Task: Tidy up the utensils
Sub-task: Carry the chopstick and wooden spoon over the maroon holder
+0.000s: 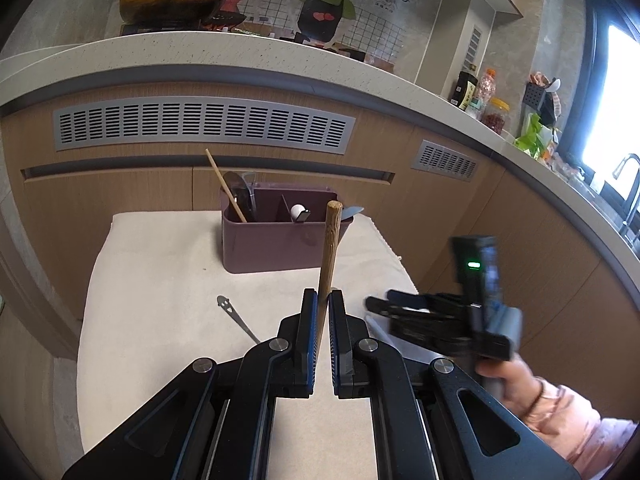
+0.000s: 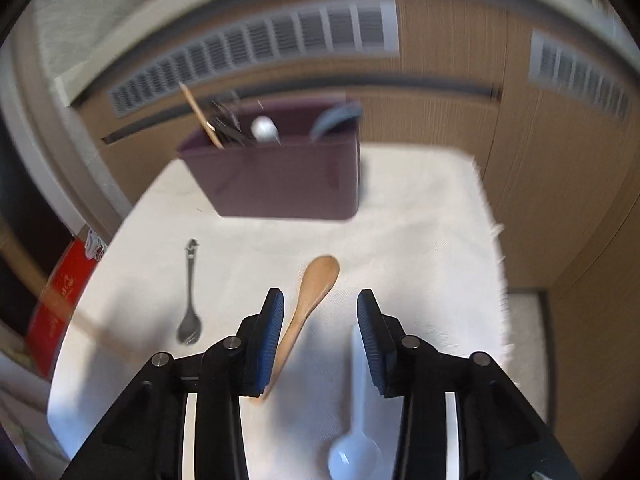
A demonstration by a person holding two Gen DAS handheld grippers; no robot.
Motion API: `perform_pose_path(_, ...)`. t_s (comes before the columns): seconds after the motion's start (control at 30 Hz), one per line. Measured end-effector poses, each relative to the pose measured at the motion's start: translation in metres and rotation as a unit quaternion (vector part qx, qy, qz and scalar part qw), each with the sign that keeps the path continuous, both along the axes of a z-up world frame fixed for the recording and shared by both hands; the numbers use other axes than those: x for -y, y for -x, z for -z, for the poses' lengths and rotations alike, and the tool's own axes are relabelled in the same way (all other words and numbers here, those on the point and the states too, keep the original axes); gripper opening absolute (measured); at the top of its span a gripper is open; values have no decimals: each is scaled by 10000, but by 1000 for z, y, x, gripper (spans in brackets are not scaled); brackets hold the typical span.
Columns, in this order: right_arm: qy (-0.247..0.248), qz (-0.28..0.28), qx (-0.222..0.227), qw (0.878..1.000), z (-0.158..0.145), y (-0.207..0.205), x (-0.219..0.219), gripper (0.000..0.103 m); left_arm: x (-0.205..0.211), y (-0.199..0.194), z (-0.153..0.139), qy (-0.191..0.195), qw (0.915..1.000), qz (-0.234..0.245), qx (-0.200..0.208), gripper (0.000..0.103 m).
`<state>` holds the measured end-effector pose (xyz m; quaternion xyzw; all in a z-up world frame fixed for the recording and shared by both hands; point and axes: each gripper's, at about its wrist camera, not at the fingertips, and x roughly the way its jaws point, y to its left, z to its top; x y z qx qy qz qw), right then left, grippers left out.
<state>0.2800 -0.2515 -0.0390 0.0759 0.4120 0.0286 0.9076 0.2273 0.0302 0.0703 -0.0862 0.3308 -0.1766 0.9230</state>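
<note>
My left gripper (image 1: 323,300) is shut on a brown wooden utensil handle (image 1: 330,240) that stands up between its pads, in front of the purple caddy (image 1: 272,248). The caddy holds a chopstick, dark utensils and a white spoon. My right gripper (image 2: 320,300) hangs open over the cloth. A wooden spoon (image 2: 318,280) lies flat between its fingers, close to the left pad. A white plastic spoon (image 2: 354,444) lies under its right finger. A dark metal spoon (image 2: 190,308) lies to the left. The purple caddy (image 2: 280,184) stands behind them.
A white cloth (image 1: 160,280) covers the small table, which stands against wooden cabinet fronts with vent grilles (image 1: 200,128). In the left wrist view a hand in a pink sleeve (image 1: 560,420) holds the right gripper (image 1: 378,304). A red box (image 2: 60,300) sits below the table's left edge.
</note>
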Motion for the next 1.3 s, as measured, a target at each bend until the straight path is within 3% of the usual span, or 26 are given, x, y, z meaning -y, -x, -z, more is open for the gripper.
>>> perform_pose_path(0.23,190,169,-605,9978,52,-61,-22,37,-11,0,5,23,10000,-72,-64,6)
perform_pose_path(0.3,437,223,-477,9977,53,-64,-28,36,-14,0,6,37,9999,-100,-75,6)
perform_pose_path(0.37,637,178,-558,9962,52,-64,-33,28,-15,-1,8,45,9999,-120,-89,6)
perform_pose_path(0.43,454,48,-547,9975,47,-58,-32,28,-15,-2,9,59,9998,-122,-111,6)
perform_pose_path(0.83,300,-152,759,9965,-47,34,-20,26,-4,-13,6,91,9999,8,-94,6)
perform_pose_path(0.93,323,-209,1074,9935,-73,40,-20,12,0,-21,-5,64,10000,61,37,6)
perform_pose_path(1.03,480,-235,1430,9883,-103,34,-21,9,2,-30,-19,47,9997,60,227,6)
perform_pose_path(1.17,522,-354,1521,9863,-122,24,-23,9,3,-42,-35,31,9991,44,417,6)
perform_pose_path(1.3,563,-402,1341,9886,-115,13,-18,9,2,-45,-37,44,9991,59,425,6)
